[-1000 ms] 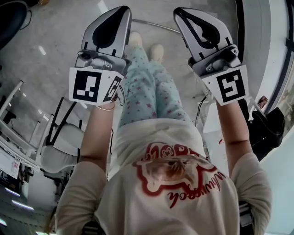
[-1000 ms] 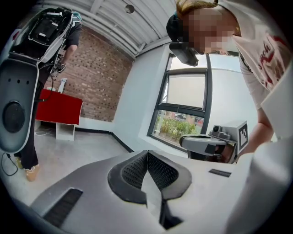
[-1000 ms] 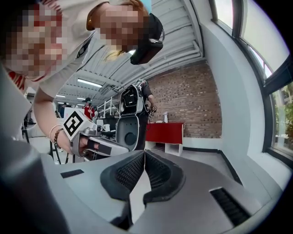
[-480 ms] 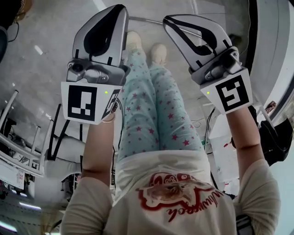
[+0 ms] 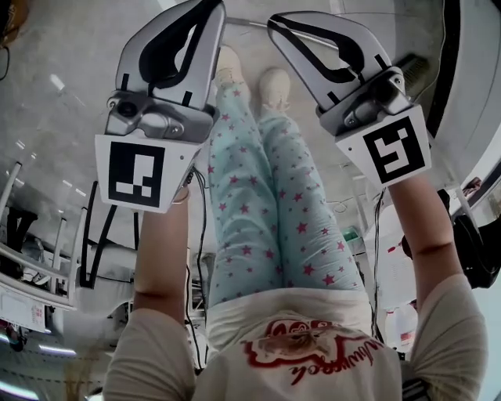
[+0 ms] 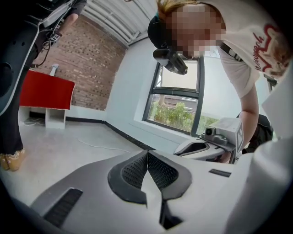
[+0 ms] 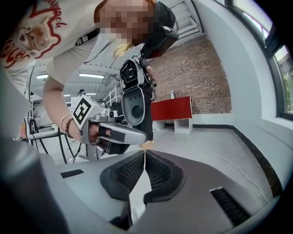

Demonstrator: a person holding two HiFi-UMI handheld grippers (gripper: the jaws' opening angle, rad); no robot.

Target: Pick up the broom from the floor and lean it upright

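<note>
Arms hung forward and down, nearly parallel, one on each side of the person's trousers [image 5: 258,196]. In the head view the left forearm [image 5: 160,258] ran straight up the frame to the left gripper [image 5: 213,11]. Its marker cube [image 5: 137,168] faced the camera, and a bracelet [image 5: 182,196] sat at the wrist. The right forearm [image 5: 419,227] leaned slightly inward to the right gripper [image 5: 274,21]. The two tips came near each other above the shoes [image 5: 274,82] without touching. Both grippers pointed away from the body, a little below level.

The left gripper view showed its pads pressed together at the tip with nothing between them. Beyond them were pale floor [image 6: 59,146], a window [image 6: 176,109] and a red cabinet [image 6: 46,93]. The right gripper view showed the same: pads met at the tip, empty. That view also caught the left hand [image 7: 94,132] wrapped round its gripper's handle, fingers curled under, wrist straight.

The broom [image 5: 246,23] lay on the floor past the shoes. Only a short length of its thin handle showed, in the gap between the two gripper tips. Neither gripper held it.
</note>
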